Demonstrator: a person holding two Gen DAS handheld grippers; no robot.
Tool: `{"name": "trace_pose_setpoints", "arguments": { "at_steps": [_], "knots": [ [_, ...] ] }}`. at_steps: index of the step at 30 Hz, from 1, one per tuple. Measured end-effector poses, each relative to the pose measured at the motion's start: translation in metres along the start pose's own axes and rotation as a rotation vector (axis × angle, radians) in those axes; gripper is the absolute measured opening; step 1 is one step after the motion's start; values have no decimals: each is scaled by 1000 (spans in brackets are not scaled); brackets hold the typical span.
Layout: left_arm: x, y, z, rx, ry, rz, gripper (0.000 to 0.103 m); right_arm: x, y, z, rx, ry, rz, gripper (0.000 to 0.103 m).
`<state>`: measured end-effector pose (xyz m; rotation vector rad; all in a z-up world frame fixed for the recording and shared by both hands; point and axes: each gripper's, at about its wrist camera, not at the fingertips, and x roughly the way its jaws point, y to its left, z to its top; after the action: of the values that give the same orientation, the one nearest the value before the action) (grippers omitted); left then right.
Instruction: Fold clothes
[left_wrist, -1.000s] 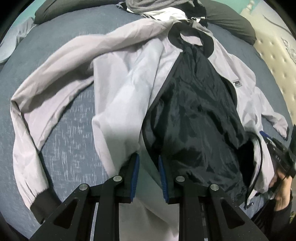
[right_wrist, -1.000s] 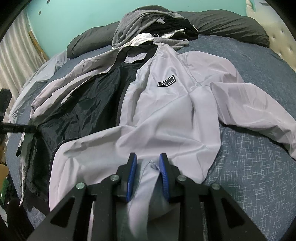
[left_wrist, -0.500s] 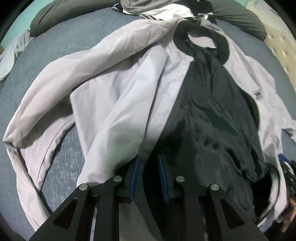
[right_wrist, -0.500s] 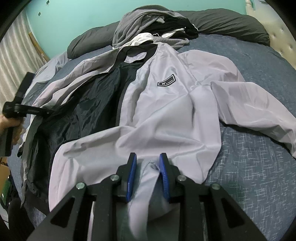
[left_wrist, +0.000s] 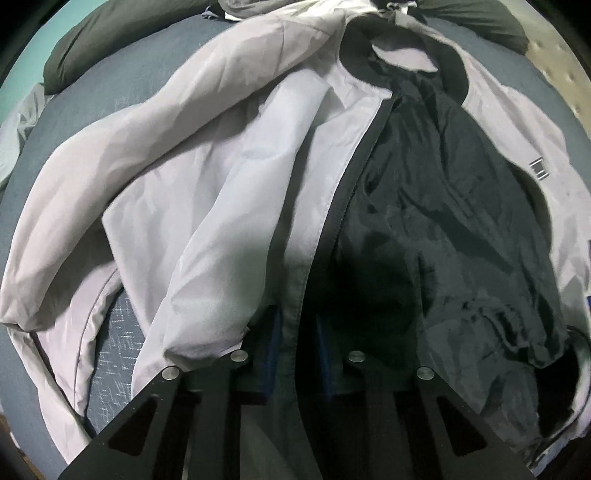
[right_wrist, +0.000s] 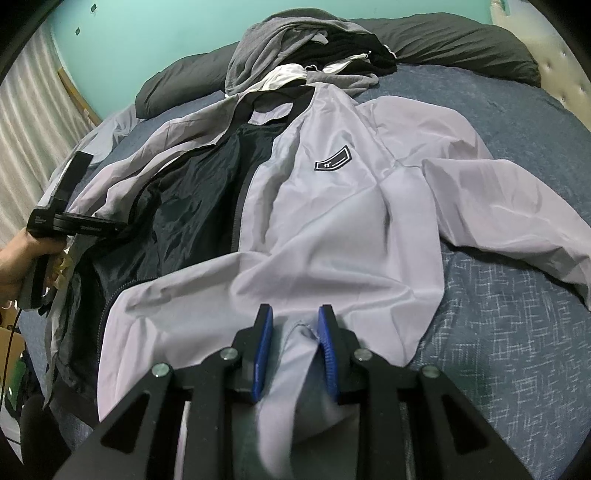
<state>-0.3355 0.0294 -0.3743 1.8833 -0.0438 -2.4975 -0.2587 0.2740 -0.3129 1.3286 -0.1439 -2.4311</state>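
Two grippers on one light grey jacket (right_wrist: 332, 229), spread open on a blue bedspread (right_wrist: 509, 332) ahead of both sets of fingers. Right gripper (right_wrist: 295, 332): blue pads clamped on a bunched fold of the jacket's grey hem, fabric filling the gap between the fingers. Chest badge (right_wrist: 331, 161) sits ahead of the right fingers, slightly right; a sleeve (right_wrist: 509, 218) trails off well to their right. Left gripper (left_wrist: 298, 334): fingers closing with the jacket's front edge and dark zipper strip between them; pads in shadow, contact not yet clear. Black lining (left_wrist: 436, 229) lies ahead and right of the left fingers, pale grey front panel (left_wrist: 229, 206) ahead and left. Far beyond both fingers, a pile of grey and black clothes (right_wrist: 295, 48) and dark pillows (right_wrist: 454, 44). Person's hand (right_wrist: 18, 258) holds the left gripper's handle, far left of the right fingers.
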Motion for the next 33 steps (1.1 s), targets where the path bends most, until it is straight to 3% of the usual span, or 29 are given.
{"name": "trace_pose_setpoints", "arguments": {
  "at_steps": [6, 19, 25, 33],
  "knots": [
    [-31, 28, -5, -78, -78, -100, 18, 0, -1, 0, 6, -3, 6, 25],
    [-125, 48, -7, -51, -193, -220, 17, -1, -2, 0, 12, -10, 11, 25],
    [-153, 2, 8, 32, -207, -301, 17, -3, -2, 0, 19, -17, 17, 25],
    [-135, -74, 47, 79, -177, -358, 16, -5, -6, -1, 29, -23, 29, 25]
  ]
}}
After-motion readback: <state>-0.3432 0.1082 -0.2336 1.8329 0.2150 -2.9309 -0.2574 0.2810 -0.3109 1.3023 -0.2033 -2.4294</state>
